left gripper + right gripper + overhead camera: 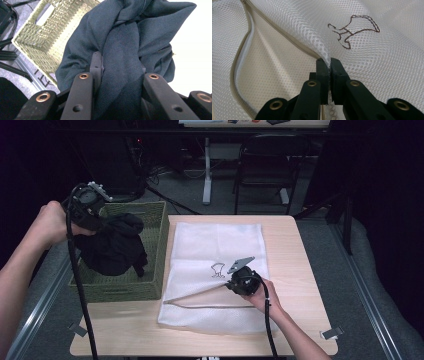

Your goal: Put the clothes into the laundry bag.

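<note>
Dark garment (116, 245) in left claw (102, 215)

Basket (155, 245) at table's (300, 270) left, garment (117, 245) over it; mesh bag (215, 245) flat on table, right of basket.

My kit, itemised: left gripper (89, 205) — black rounded body, a black cable trailing from it toward the table's near edge, and a small grey fitting with pale studs on top. Right gripper (243, 281) — same black body, grey three-cornered plate above, black cable running back along my forearm. Each gripper view shows my two black jaws on flat matte link arms, pinned with copper-coloured rivets ringed in brass, with small plain holes beside them. My forearms are bare — no sleeves in sight.
</note>
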`<state>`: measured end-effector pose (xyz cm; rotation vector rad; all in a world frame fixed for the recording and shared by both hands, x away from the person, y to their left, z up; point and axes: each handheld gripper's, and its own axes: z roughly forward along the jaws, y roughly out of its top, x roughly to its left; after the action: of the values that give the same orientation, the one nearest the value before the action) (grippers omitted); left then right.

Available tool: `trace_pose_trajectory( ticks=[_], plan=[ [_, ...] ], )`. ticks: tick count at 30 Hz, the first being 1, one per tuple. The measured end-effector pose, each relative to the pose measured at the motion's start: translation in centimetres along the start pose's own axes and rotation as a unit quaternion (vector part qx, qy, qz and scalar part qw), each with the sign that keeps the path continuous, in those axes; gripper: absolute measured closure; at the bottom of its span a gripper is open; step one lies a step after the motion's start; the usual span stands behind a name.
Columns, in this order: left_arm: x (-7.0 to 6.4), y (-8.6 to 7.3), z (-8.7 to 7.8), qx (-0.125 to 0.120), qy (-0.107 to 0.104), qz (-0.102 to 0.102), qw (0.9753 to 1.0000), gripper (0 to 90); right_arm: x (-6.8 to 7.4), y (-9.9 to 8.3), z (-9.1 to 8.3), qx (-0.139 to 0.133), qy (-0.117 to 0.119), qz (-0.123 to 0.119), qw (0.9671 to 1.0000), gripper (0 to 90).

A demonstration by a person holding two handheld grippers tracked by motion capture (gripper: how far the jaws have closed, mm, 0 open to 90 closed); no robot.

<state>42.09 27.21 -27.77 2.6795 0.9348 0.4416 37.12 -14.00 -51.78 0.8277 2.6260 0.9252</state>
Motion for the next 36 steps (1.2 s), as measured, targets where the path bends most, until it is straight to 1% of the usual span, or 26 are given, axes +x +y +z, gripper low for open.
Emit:
trace_pose_trajectory(
  ticks=[3,5,6,7,8,9,13,15,19,21,22,23,26,28,30,36],
  plan=[
    [-0.4,0.3,-0.9,-0.008,-0.002,0.003,1.0,71.9,0.1,0.0,0.0,0.001,-0.001,0.002,1.0,87.0],
    [-0.7,0.6,-1.5,-0.012,-0.001,0.009,0.9999,71.8,0.1,0.0,0.0,0.003,-0.001,0.005,1.0,86.9],
    [-0.8,0.7,-1.7,-0.016,-0.004,0.011,0.9998,71.8,0.1,0.0,0.0,0.003,-0.001,0.004,1.0,87.0],
    [-0.7,0.7,-1.9,-0.02,-0.013,0.008,0.9997,71.9,0.1,0.0,0.0,0.002,-0.002,-0.001,1.0,87.0],
    [-0.6,0.7,-2.0,-0.021,-0.013,0.005,0.9997,71.9,0.1,0.0,0.0,0.001,-0.002,-0.003,1.0,86.9],
    [-0.7,0.8,-2.2,-0.022,-0.009,0.006,0.9997,71.9,0.1,0.1,0.0,0.001,-0.002,-0.004,1.0,87.0],
    [-0.9,1.1,-2.8,-0.02,-0.009,0.008,0.9997,71.8,0.0,0.0,0.0,-0.003,-0.003,-0.007,1.0,86.9],
    [-1.0,1.3,-3.2,-0.024,-0.008,0.007,0.9997,71.9,0.1,0.0,0.0,-0.001,-0.003,-0.003,1.0,87.0],
    [-1.1,1.5,-3.9,-0.025,-0.002,0.014,0.9996,71.9,0.0,0.0,0.0,-0.001,-0.002,-0.004,1.0,86.9],
    [-1.3,1.6,-4.3,-0.024,-0.003,0.018,0.9996,71.9,0.0,0.0,0.0,0.0,-0.002,-0.003,1.0,87.0],
    [-1.3,1.7,-4.4,-0.025,-0.002,0.018,0.9995,71.9,0.1,0.0,0.0,0.002,-0.002,0.003,1.0,86.9],
    [-1.3,1.7,-4.5,-0.025,-0.003,0.019,0.9995,71.9,0.0,0.0,0.1,-0.001,-0.002,-0.006,1.0,87.0],
    [-1.5,1.9,-4.8,-0.026,-0.002,0.021,0.9994,71.9,0.1,0.1,0.0,0.0,-0.003,-0.003,1.0,86.9],
    [-1.5,2.0,-5.0,-0.03,0.0,0.025,0.9992,71.9,0.1,0.1,0.1,0.0,-0.004,-0.003,1.0,86.9],
    [-1.7,2.0,-5.4,-0.03,0.002,0.025,0.9992,71.9,0.1,0.1,0.1,0.0,-0.004,-0.003,1.0,86.9],
    [-2.2,2.5,-6.9,-0.041,0.004,0.031,0.9987,71.9,0.1,0.1,0.1,0.0,-0.004,-0.005,1.0,87.0]
  ],
)
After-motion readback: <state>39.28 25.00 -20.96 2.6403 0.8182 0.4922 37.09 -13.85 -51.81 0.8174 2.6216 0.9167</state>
